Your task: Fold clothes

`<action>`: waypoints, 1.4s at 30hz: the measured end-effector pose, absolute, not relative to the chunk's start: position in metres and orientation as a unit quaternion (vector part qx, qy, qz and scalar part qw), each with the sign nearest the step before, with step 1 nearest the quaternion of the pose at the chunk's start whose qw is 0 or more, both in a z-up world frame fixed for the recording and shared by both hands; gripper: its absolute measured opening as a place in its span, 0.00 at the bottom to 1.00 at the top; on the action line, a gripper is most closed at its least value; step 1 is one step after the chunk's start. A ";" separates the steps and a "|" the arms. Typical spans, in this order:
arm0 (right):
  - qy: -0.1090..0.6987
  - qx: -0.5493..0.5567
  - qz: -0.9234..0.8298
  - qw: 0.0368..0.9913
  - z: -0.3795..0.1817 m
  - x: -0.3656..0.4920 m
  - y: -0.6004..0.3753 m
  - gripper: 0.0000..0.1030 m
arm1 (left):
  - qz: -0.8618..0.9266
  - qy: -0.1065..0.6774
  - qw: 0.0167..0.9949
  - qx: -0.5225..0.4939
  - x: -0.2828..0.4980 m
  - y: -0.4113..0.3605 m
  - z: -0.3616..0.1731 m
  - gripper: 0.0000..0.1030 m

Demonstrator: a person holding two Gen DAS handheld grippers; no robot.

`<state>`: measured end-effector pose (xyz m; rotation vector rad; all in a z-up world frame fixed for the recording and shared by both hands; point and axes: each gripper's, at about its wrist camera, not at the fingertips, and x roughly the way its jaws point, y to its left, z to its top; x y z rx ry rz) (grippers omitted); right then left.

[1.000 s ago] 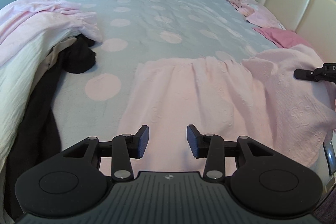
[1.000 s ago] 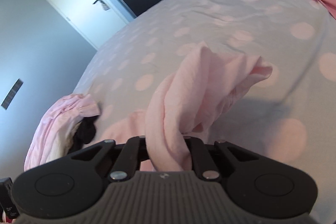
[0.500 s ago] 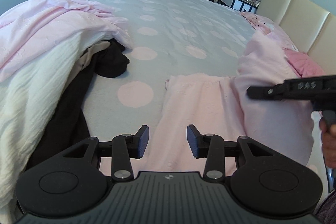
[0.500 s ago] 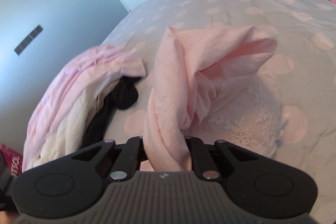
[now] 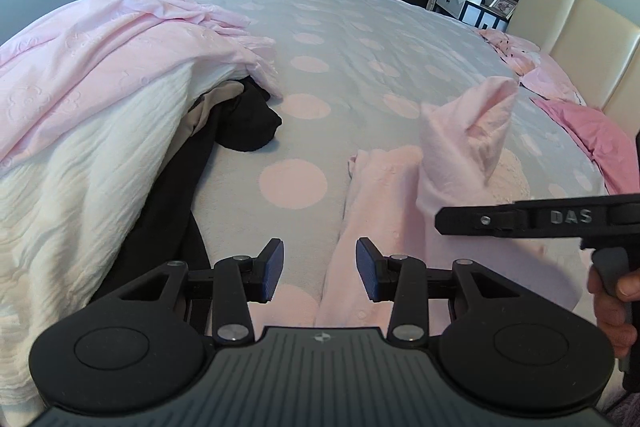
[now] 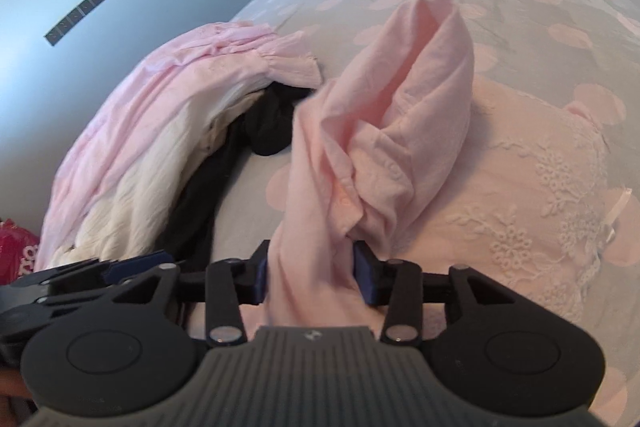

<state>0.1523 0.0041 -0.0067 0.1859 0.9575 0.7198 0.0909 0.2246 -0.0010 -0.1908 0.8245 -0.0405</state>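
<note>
A pale pink garment [image 5: 380,195] lies on the polka-dot bed. My right gripper [image 6: 314,273] is shut on a bunched fold of it [image 6: 384,131], which stands lifted above the embroidered part [image 6: 540,187] lying flat. In the left wrist view the right gripper [image 5: 440,221] comes in from the right, with the lifted fold [image 5: 468,131] rising beyond it. My left gripper [image 5: 319,269] is open and empty, low over the garment's near left edge.
A heap of pink, cream and black clothes [image 5: 100,131] lies at the left, also in the right wrist view [image 6: 168,155]. Darker pink items [image 5: 580,131] lie near the cream headboard [image 5: 576,39]. Grey spotted bedspread [image 5: 320,67] stretches beyond.
My right gripper has carried the pink fold leftward and closer to my left gripper. My left gripper has shifted left, so the clothes heap looms larger.
</note>
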 end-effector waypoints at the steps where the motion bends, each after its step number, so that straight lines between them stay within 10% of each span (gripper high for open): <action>1: 0.449 0.087 0.344 0.820 -0.004 0.150 0.002 0.47 | -0.020 0.398 0.912 -0.093 0.091 0.225 0.000 0.37; 21: 0.435 -0.010 0.294 0.851 -0.013 0.104 -0.097 0.56 | -0.123 0.423 0.895 -0.072 0.098 0.182 -0.047 0.44; 29: 0.397 -0.178 0.380 0.817 -0.052 0.020 -0.064 0.62 | -0.132 0.442 0.882 -0.101 0.104 0.183 -0.052 0.00; 31: 0.381 -0.218 0.362 0.822 -0.063 0.012 -0.059 0.50 | -0.131 0.449 0.879 -0.096 0.103 0.181 -0.050 0.00; 33: 0.394 -0.229 0.355 0.817 -0.068 0.016 -0.061 0.01 | -0.135 0.463 0.870 -0.098 0.100 0.181 -0.048 0.00; 42: 0.435 -0.196 0.328 0.815 -0.055 0.038 -0.086 0.02 | -0.136 0.485 0.860 -0.083 0.074 0.183 -0.054 0.00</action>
